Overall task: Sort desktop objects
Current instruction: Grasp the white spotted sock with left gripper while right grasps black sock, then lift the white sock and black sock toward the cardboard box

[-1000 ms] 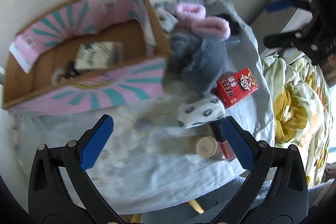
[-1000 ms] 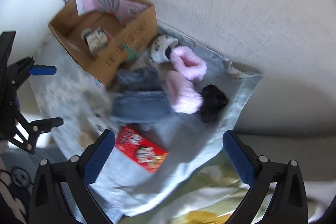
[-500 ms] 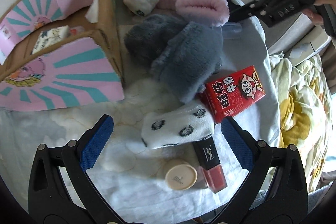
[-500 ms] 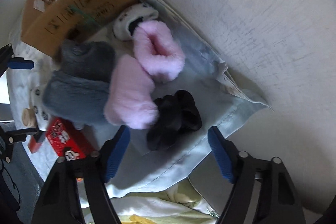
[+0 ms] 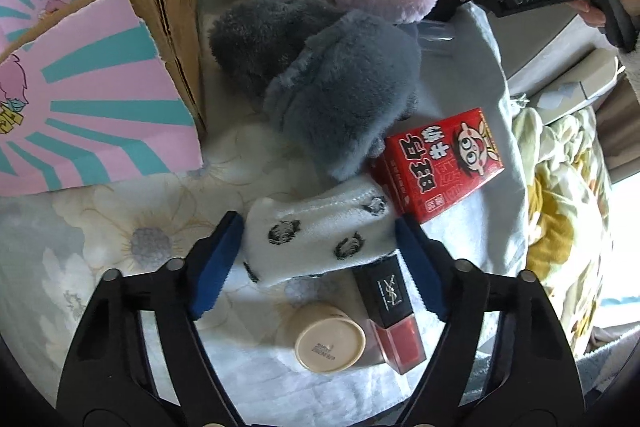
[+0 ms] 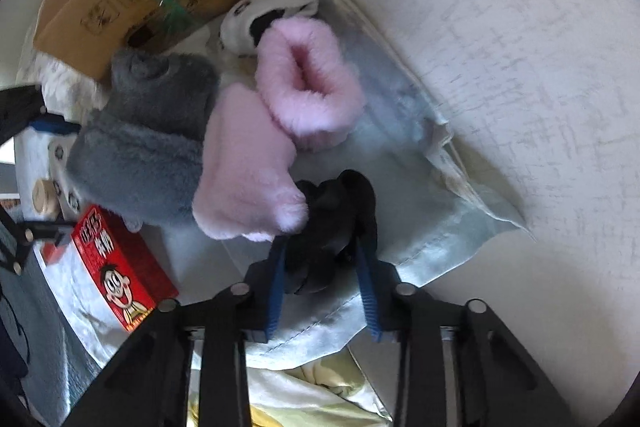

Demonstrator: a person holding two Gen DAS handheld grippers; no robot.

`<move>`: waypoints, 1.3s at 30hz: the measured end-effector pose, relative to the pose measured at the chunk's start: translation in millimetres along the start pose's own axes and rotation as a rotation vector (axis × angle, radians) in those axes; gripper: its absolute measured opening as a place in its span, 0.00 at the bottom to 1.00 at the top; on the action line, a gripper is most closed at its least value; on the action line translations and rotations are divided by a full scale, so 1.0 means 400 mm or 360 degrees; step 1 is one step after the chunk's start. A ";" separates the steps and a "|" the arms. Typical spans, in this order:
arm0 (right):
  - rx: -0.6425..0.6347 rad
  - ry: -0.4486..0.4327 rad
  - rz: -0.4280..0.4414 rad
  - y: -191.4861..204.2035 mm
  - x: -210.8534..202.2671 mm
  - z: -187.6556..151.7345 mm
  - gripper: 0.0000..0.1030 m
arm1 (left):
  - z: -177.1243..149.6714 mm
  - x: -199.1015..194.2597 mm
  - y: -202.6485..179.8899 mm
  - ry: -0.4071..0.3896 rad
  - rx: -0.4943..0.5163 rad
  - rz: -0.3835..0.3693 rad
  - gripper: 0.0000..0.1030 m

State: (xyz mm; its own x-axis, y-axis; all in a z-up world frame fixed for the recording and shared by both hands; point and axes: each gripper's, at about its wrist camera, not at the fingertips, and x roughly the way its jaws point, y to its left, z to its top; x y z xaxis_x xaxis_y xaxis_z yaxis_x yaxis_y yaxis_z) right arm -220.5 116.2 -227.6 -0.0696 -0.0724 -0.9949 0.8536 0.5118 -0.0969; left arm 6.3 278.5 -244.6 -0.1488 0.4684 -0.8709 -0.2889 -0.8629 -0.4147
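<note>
Your left gripper [image 5: 318,247] has just closed around the spotted sock [image 5: 316,237]; your right gripper [image 6: 324,263] clamps the black cloth [image 6: 332,227]. Both await sorting.

You face a pale textured wall [image 6: 500,47]. A floral blue cloth [image 5: 120,227] covers the surface; bright daylight enters at your right edge [image 5: 628,187].

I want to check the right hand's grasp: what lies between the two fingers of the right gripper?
A black fabric piece sits between the blue pads of the right gripper, which have just been closing on it. The right wrist view shows this.
</note>
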 end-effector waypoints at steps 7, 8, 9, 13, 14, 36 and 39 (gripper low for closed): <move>0.0026 -0.0025 -0.0023 -0.010 -0.020 -0.007 0.09 | -0.014 -0.013 0.012 -0.0002 -0.0046 -0.0043 0.60; 0.0036 -0.0036 -0.0036 -0.013 -0.027 -0.009 0.09 | -0.016 -0.016 0.014 -0.0003 -0.0052 -0.0046 0.58; 0.0048 -0.0047 -0.0048 -0.017 -0.035 -0.011 0.08 | -0.018 -0.021 0.015 -0.0007 -0.0057 -0.0047 0.57; 0.0115 -0.0070 -0.0067 -0.029 -0.058 -0.017 0.08 | -0.020 -0.037 0.013 -0.0014 -0.0054 -0.0036 0.55; 0.0124 -0.0075 -0.0069 -0.031 -0.063 -0.018 0.08 | -0.020 -0.043 0.012 -0.0022 -0.0065 -0.0026 0.55; 0.0482 -0.0166 0.0142 -0.011 -0.316 0.000 0.07 | 0.071 -0.302 0.056 -0.0093 0.0167 0.0074 0.54; 0.0514 -0.0195 0.0114 0.024 -0.353 0.020 0.07 | 0.083 -0.357 0.083 -0.0127 0.0205 0.0099 0.54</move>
State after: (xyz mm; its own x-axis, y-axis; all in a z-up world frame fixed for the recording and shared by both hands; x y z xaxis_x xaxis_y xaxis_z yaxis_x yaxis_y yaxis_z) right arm -198.1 124.4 -87.6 0.0420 -0.1585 -0.9865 0.9747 0.2236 0.0056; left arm -13.3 189.2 -125.1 -0.2432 0.4329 -0.8680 -0.3951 -0.8615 -0.3190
